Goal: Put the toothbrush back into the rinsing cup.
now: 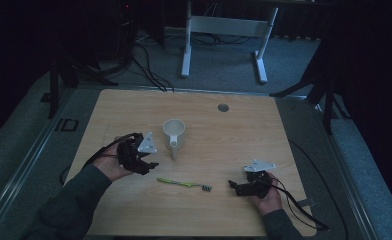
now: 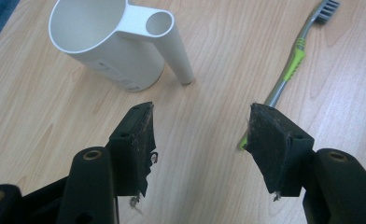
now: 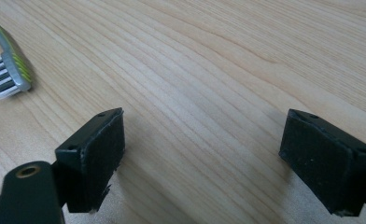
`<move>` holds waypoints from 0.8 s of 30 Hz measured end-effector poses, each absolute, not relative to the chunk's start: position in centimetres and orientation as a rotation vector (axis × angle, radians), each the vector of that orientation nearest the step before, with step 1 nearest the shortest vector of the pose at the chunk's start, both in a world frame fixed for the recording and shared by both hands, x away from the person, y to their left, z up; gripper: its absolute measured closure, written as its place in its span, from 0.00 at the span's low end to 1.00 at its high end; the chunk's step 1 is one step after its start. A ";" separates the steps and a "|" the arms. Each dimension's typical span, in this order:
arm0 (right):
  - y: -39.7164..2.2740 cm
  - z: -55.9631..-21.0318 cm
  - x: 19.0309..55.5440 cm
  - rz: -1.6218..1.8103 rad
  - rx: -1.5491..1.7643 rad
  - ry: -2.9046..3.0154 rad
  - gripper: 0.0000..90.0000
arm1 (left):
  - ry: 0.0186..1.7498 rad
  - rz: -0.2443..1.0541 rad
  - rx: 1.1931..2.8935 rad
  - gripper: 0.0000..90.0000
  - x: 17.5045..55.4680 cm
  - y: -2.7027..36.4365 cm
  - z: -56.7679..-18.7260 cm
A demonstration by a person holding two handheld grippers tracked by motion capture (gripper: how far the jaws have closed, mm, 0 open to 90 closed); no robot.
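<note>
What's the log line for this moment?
left tongs: open, near cup | right tongs: open, empty | toothbrush: flat on table

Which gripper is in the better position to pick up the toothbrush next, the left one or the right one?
Probably the left. The left gripper is open and the toothbrush handle end lies just ahead of its jaws. The right gripper, also open, sees only the bristle head off to one side.

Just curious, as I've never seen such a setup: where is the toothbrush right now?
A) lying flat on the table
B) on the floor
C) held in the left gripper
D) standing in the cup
A: the toothbrush lies flat on the table, apart from the cup, with both grippers open and empty.
</note>
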State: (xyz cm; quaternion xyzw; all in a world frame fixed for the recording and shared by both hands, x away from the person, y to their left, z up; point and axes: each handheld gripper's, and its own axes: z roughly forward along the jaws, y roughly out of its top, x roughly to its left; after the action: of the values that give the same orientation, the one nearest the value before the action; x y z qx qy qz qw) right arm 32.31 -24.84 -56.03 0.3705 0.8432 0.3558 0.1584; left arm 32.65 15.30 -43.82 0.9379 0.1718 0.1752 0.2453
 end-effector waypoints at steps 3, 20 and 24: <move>-24.8 -56.0 32.3 1.019 1.056 2.412 0.15 | 0.458 0.467 2.574 0.47 32.7 15.1 -43.8; -24.8 -56.0 32.3 1.021 1.047 2.417 0.15 | 0.393 0.414 2.646 0.47 33.3 13.7 -44.5; -24.8 -56.0 32.3 1.021 1.048 2.418 0.15 | 0.371 0.402 2.672 0.47 33.3 13.2 -44.8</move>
State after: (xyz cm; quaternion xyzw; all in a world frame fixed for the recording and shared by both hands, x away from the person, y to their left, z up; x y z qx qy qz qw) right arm 32.30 -24.82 -56.04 0.3662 0.8450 0.3567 0.1571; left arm 33.27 13.23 -44.81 0.9588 0.1332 0.1442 0.2054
